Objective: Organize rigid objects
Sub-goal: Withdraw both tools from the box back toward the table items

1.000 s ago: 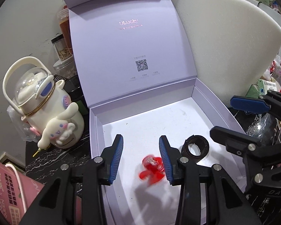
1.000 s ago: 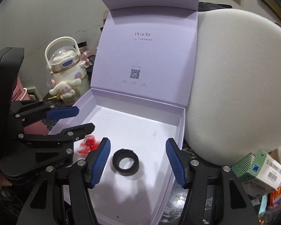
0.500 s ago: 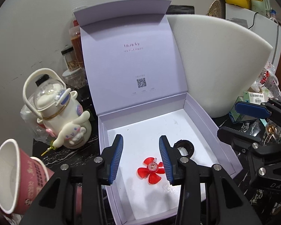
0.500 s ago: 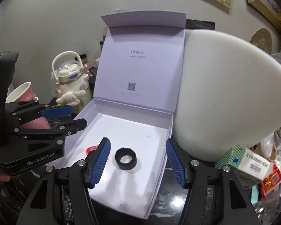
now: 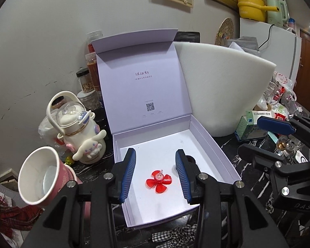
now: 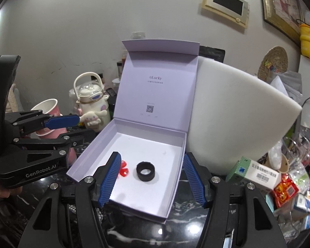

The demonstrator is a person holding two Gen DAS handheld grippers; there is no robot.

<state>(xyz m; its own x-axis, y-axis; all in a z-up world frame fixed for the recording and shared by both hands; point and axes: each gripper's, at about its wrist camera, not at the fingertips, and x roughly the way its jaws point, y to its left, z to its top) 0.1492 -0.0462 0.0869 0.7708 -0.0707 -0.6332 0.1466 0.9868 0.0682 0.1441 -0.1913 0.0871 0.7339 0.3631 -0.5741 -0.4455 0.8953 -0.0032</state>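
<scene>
While both my grippers hang released above the box [image 5: 215, 144], the red propeller [image 5: 158, 180] lies below my left gripper [image 5: 156, 174], the black ring [image 6: 145, 171] below my right gripper [image 6: 152, 178].

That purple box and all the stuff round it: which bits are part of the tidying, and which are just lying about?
Part of the job:
purple box
red propeller
black ring

Lying about:
paper cup
cartoon bottle
foam slab
green carton
</scene>
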